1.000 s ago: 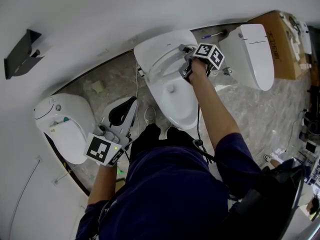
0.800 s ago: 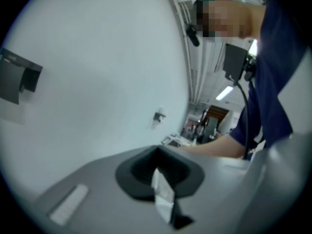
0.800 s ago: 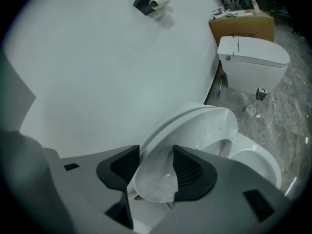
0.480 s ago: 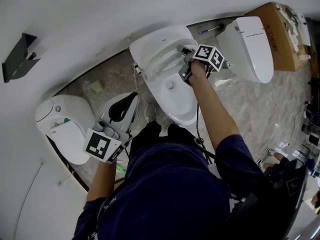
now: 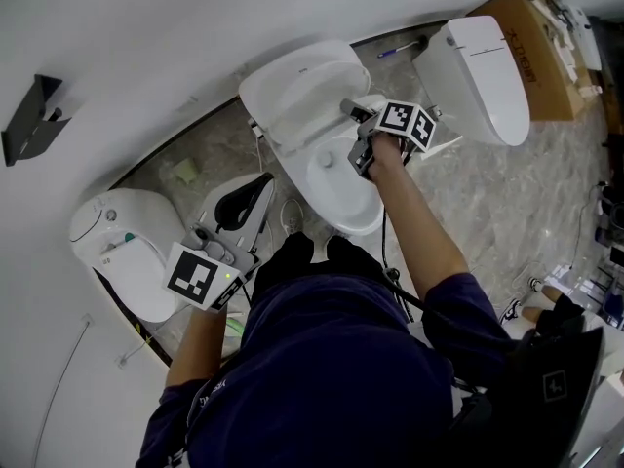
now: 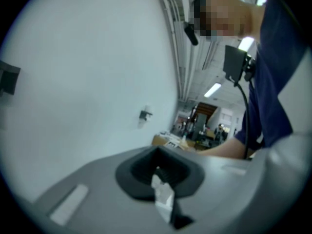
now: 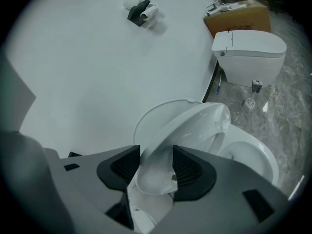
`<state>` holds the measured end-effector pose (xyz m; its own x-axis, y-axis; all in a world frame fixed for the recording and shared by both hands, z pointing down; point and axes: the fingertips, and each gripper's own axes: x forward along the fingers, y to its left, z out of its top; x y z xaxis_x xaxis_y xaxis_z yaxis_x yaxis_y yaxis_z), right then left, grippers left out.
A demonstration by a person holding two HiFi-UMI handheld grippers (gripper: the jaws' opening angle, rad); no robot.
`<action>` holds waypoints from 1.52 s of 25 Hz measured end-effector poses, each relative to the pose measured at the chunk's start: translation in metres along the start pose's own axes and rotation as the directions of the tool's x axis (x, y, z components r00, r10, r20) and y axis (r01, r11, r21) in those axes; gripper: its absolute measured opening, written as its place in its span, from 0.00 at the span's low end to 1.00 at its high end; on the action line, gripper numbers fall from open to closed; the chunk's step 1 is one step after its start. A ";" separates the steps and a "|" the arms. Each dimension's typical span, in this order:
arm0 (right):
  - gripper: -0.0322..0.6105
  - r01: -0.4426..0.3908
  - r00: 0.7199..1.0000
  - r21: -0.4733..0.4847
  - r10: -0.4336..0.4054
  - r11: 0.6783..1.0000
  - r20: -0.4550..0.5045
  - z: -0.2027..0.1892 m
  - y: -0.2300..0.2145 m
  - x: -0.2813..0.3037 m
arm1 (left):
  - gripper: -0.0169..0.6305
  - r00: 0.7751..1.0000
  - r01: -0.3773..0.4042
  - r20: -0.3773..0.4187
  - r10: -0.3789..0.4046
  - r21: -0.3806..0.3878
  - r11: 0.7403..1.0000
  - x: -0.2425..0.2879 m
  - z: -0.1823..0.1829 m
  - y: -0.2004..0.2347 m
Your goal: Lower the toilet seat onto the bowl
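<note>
Right tongs (image 7: 155,167) clamp the half-raised toilet seat (image 7: 202,118) above the bowl (image 7: 258,162), a grip the head view obscures; left tongs (image 6: 158,172), closed and empty, face the wall (image 6: 87,82).

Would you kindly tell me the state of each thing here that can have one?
toilet seat: tilted, not yet down on the bowl
lid: raised behind the toilet seat
bowl: uncovered
right gripper: shut on the toilet seat
left gripper: shut, empty
right-hand toilet: cover down
left-hand toilet: cover down
</note>
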<state>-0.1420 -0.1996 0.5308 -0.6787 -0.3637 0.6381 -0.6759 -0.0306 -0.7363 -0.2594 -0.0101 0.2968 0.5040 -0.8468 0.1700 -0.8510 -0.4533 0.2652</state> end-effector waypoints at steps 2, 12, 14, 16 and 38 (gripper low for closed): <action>0.37 -0.006 1.000 0.000 0.006 1.000 -0.005 -0.006 -0.006 -0.009 | 0.03 1.000 0.015 -0.008 -0.015 0.010 1.000 0.005 -0.001 -0.009; 0.33 -0.004 0.999 -0.003 0.004 1.000 -0.037 -0.037 -0.037 -0.056 | 0.03 0.997 0.070 -0.012 -0.070 0.037 0.997 0.024 0.001 -0.055; 0.32 0.005 0.999 0.003 -0.004 1.000 -0.045 -0.045 -0.046 -0.065 | 0.03 0.997 0.077 -0.012 -0.077 0.040 0.996 0.027 0.001 -0.062; 0.32 0.016 0.998 0.014 -0.015 1.000 -0.053 -0.054 -0.058 -0.074 | 0.03 0.996 0.085 -0.012 -0.085 0.044 0.995 0.030 0.000 -0.069; 0.25 0.060 0.995 0.160 -0.048 0.985 -0.082 -0.113 -0.141 -0.127 | 0.03 0.988 0.148 -0.058 -0.144 0.067 0.987 0.044 -0.014 -0.128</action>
<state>0.0070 -0.0445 0.5794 -0.6670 -0.2841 0.6887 -0.6611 -0.2007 -0.7230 -0.1257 0.0144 0.2841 0.6293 -0.7550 0.1843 -0.7749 -0.5914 0.2230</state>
